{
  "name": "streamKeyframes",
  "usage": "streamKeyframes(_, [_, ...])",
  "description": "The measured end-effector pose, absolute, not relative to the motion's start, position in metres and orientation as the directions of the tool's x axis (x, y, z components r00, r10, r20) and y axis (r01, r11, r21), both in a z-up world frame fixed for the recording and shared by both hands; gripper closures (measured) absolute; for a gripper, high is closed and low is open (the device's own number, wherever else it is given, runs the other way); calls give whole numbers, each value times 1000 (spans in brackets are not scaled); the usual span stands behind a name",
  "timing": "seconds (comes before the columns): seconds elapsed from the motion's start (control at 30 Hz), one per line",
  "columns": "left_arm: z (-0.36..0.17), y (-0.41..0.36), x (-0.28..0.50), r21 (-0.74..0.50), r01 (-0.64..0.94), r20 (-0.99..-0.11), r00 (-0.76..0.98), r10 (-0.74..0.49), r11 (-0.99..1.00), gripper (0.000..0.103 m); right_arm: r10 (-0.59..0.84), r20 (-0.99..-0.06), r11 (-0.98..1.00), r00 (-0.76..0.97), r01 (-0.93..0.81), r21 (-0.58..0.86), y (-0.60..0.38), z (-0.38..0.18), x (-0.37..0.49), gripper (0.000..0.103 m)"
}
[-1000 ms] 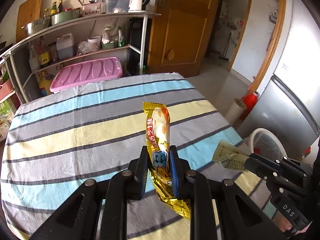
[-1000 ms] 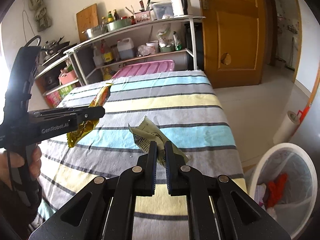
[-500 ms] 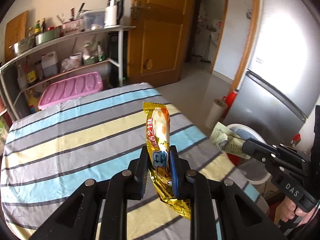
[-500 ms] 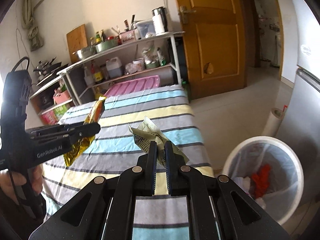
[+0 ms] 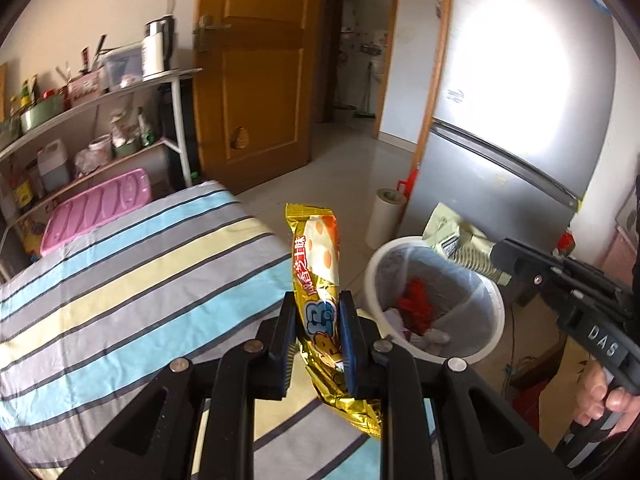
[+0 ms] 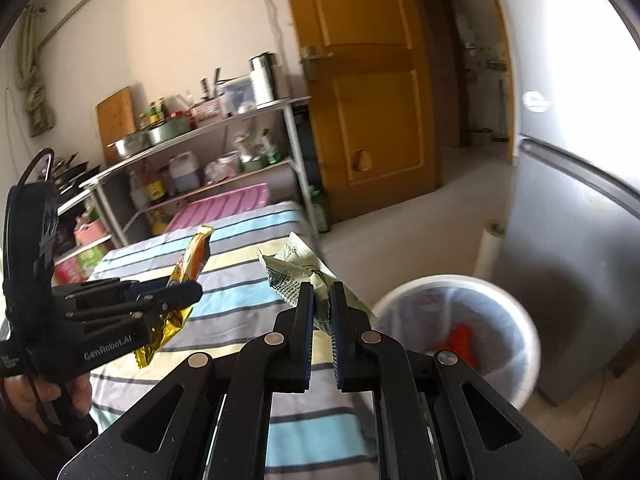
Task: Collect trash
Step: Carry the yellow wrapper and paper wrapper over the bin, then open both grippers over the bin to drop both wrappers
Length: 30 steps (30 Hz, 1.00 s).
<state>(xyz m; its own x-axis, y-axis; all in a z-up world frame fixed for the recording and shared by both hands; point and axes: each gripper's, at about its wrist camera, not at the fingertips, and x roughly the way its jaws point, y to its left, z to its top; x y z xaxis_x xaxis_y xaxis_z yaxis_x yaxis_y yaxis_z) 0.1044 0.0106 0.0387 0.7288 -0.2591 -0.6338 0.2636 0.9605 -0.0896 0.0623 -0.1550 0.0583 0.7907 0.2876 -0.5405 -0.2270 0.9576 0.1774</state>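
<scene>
My left gripper (image 5: 318,304) is shut on a gold snack wrapper (image 5: 316,256) that stands upright between its pads, above the right edge of the striped table (image 5: 120,264). My right gripper (image 6: 321,296) is shut on a crumpled pale green wrapper (image 6: 294,266). In the left wrist view that green wrapper (image 5: 452,236) hangs over the far rim of the white trash bin (image 5: 486,300), which holds red and white trash. From the right wrist view the bin (image 6: 520,320) is on the floor to the lower right, and the left gripper (image 6: 188,292) with the gold wrapper (image 6: 192,260) is to the left.
A grey fridge (image 5: 500,184) stands just behind the bin, with a white paper roll (image 5: 384,220) beside it. A metal shelf rack (image 5: 100,120) with bottles and a pink lid (image 5: 100,208) is beyond the table. A wooden door (image 5: 260,72) and tiled floor lie past it.
Both grippers have swung right, off the table toward the bin, each still holding its wrapper. The bin now sits near the middle of the left wrist view, and the green wrapper is over its rim.
</scene>
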Motion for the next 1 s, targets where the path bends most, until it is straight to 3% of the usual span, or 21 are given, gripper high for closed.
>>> streamKeyframes(0.5, [7, -119, 126, -79, 456, -697, 611, -376, 886, 82, 68, -624, 990, 779, 23, 136, -264, 27, 64, 95])
streamKeyframes(1.0, [-42, -163, 146, -92, 466, -795, 498, -347, 880, 82, 43, -740, 993, 671, 56, 108, -289, -36, 101, 95])
